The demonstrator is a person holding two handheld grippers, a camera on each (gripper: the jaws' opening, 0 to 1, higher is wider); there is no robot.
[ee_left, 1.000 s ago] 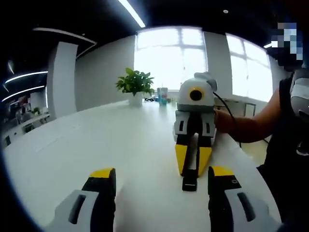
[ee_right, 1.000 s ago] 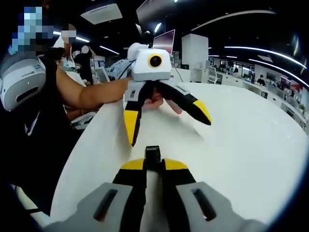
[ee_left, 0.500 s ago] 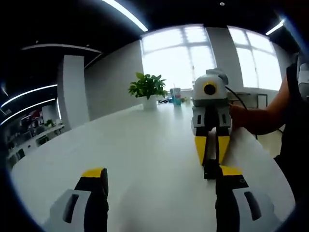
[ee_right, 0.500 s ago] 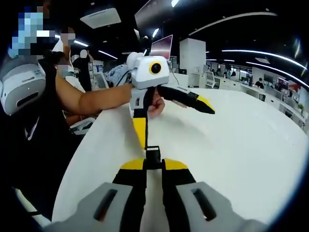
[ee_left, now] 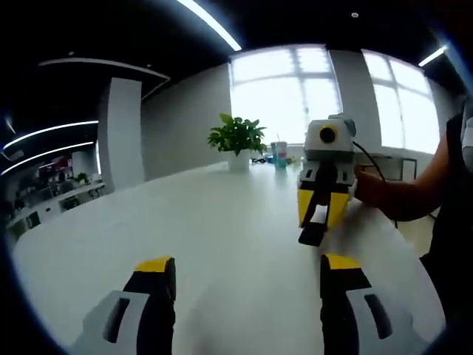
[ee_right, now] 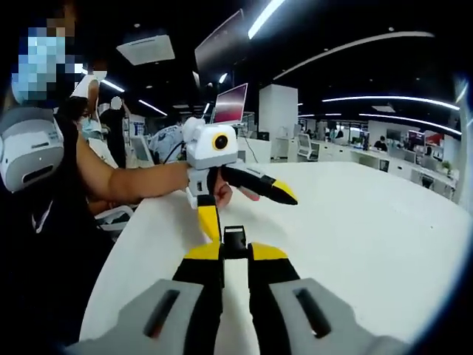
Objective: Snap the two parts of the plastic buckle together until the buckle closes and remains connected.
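A smooth, glossy white tabletop (ee_left: 222, 222) is seen spreading wide under both sets of tongs, its curved edge picked out in the right gripper view (ee_right: 384, 244). The left tongs (ee_left: 247, 277) are held wide apart, yellow-tipped and black along the inner faces, grey plastic at the base, with nothing gripped between them and bare tabletop showing in the gap. In the right gripper view the same left tongs (ee_right: 244, 203) are seen splayed in a broad V above the tabletop, gripped by a hand (ee_right: 222, 194) at their base.

The right tongs (ee_right: 234, 254) are pressed nearly together, and a small black plastic buckle part (ee_right: 234, 238), blocky and rectangular with a slotted end, is pinched between the yellow tips and juts forward past them. From the left gripper view those right tongs (ee_left: 316, 218) are seen closed on the black buckle part (ee_left: 312, 234), which hangs out below the tips, lifted off the tabletop and just ahead of the left tongs' right-hand tip. A forearm (ee_left: 399, 196) is seen behind them.

At the far end of the tabletop a leafy green plant in a white pot (ee_left: 238, 140) is set before bright windows
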